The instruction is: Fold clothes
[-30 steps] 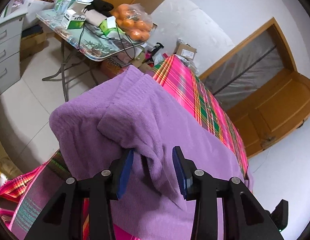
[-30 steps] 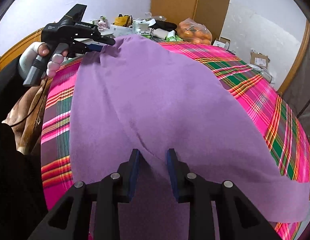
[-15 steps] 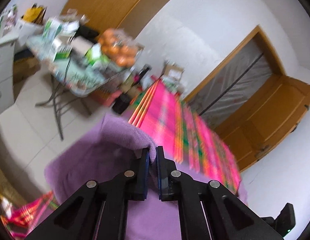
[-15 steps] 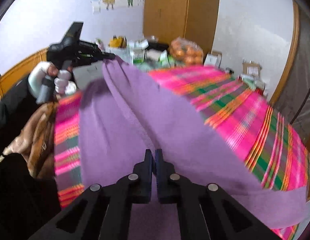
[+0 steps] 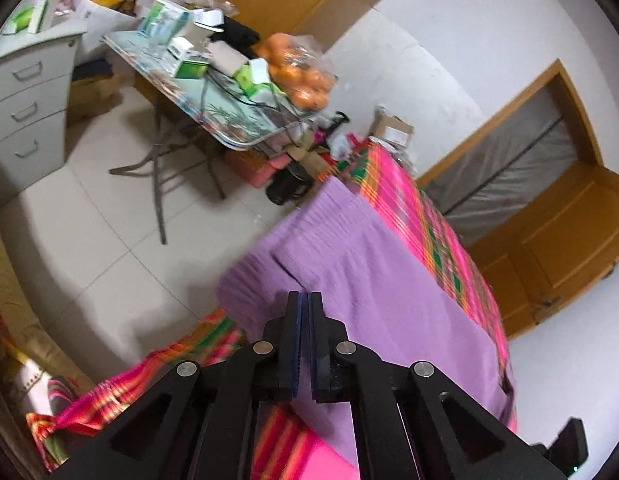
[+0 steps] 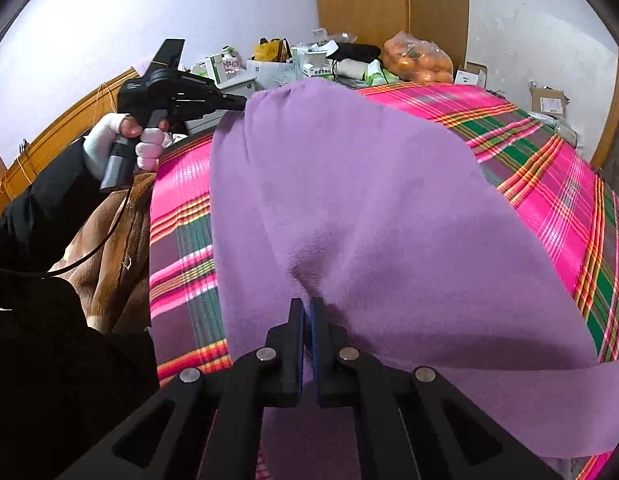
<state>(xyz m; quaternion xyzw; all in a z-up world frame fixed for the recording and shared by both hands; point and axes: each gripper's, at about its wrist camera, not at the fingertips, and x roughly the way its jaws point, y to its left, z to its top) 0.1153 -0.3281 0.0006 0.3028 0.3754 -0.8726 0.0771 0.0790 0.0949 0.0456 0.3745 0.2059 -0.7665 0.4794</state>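
While both tools [image 5: 303,300] [image 6: 305,304] clamp purple cloth [image 6: 369,200], gloved hand [image 6: 129,140] seemingly lifts left.

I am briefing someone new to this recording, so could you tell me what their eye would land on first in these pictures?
First, the big purple cloth spread over the pink plaid bedcover, filling the middle of both views. Next, the two grippers pinching it: the right gripper shut on a puckered fold at the near edge, the left gripper gripping the far corner. Behind, a cluttered folding table carries a bag of oranges.
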